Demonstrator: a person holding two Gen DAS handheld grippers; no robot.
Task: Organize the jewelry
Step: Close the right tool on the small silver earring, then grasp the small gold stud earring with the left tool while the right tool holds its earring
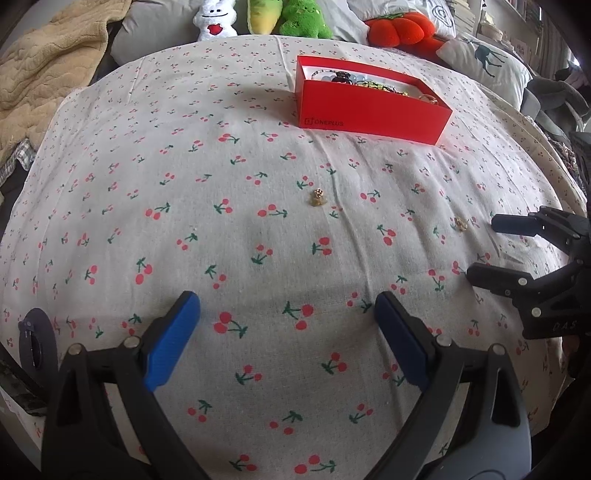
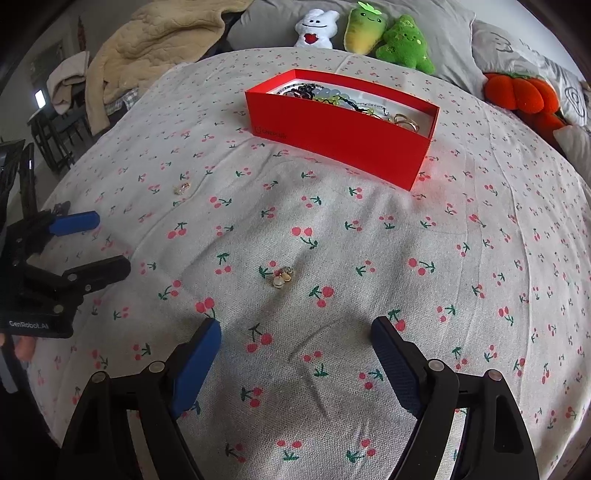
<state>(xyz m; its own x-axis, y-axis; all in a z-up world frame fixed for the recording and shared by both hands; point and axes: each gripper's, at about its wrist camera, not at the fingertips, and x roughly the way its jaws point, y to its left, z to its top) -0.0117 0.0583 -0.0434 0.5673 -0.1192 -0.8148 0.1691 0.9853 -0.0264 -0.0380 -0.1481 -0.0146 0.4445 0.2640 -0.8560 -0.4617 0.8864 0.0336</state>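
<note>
A red box (image 1: pixel 369 107) (image 2: pixel 340 136) holding beads, chains and rings stands on the cherry-print cloth at the far side. Two small gold earrings lie loose on the cloth. One earring (image 1: pixel 317 196) (image 2: pixel 182 188) lies ahead of my left gripper (image 1: pixel 287 297) (image 2: pixel 110 242), which is open and has nothing in it. The other earring (image 2: pixel 281 277) (image 1: pixel 460 223) lies just ahead of my right gripper (image 2: pixel 297 325) (image 1: pixel 484 248), which points down at the cloth, open, with only cloth between its blue pads.
The cherry-print cloth (image 1: pixel 221 240) covers a bed. Plush toys (image 2: pixel 369 33) and an orange plush (image 2: pixel 521 96) line the far edge with grey pillows. A beige blanket (image 1: pixel 44 74) is heaped at the back left. A hand shows at the left gripper's base (image 2: pixel 22 347).
</note>
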